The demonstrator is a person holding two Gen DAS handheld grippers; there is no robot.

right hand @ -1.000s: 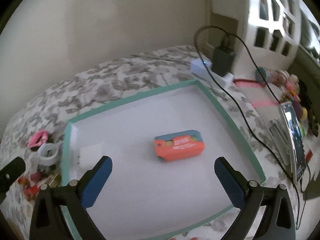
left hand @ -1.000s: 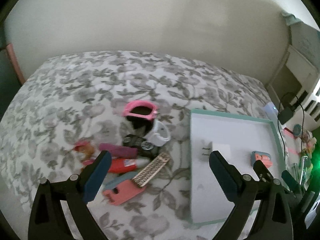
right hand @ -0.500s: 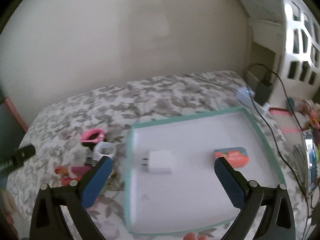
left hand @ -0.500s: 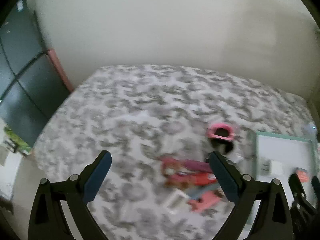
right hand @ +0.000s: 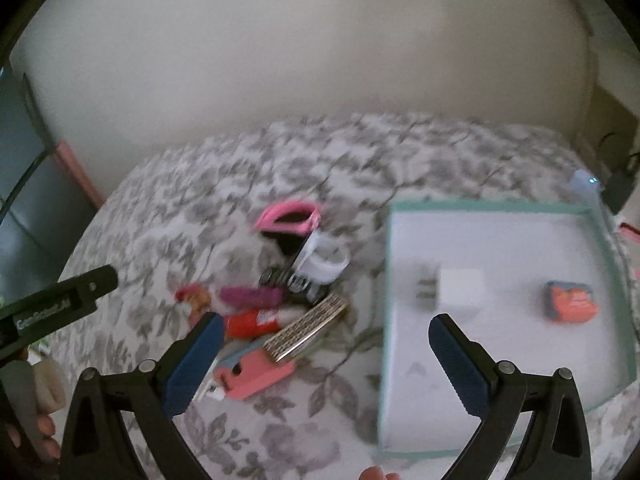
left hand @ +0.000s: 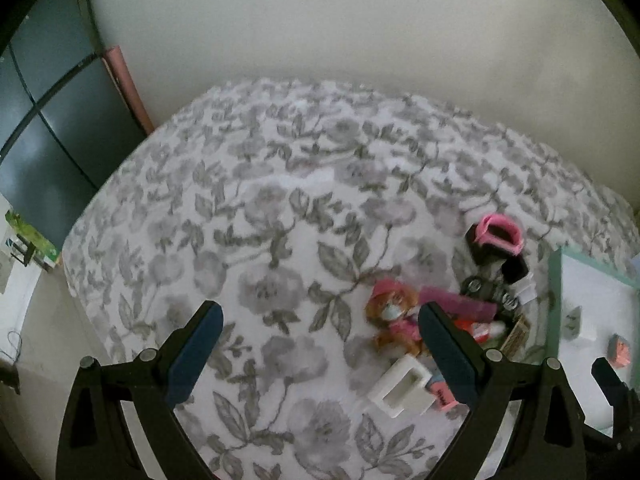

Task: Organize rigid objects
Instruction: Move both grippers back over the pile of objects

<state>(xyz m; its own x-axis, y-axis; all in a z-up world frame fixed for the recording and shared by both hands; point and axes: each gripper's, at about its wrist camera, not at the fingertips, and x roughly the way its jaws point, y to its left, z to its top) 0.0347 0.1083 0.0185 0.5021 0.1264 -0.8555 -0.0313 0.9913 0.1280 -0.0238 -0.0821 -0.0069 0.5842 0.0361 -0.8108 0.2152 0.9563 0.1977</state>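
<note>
A pile of small objects lies on the floral bedspread: a pink-rimmed black item (right hand: 289, 217), a white ring-shaped piece (right hand: 325, 259), a magenta tube (right hand: 250, 296), a red tube (right hand: 256, 321), a patterned flat bar (right hand: 306, 332), a pink flat case (right hand: 254, 376) and a small doll (left hand: 394, 316). A white open box (left hand: 402, 388) lies near the pile in the left wrist view. A teal-rimmed white tray (right hand: 490, 209) holds a white charger (right hand: 460, 292) and an orange case (right hand: 572, 302). My left gripper (left hand: 318, 356) is open and empty, left of the pile. My right gripper (right hand: 326, 364) is open and empty, above the gap between pile and tray.
A wall runs behind the bed. A dark cabinet (left hand: 44, 120) stands at the left of the bed. A power adapter with cable (right hand: 618, 188) sits beyond the tray's far right corner. The left gripper's finger (right hand: 60, 308) reaches into the right wrist view from the left.
Both grippers have swung left. The left view now faces the open bedspread with the pile at its right. The right view has moved off the tray centre toward the pile.
</note>
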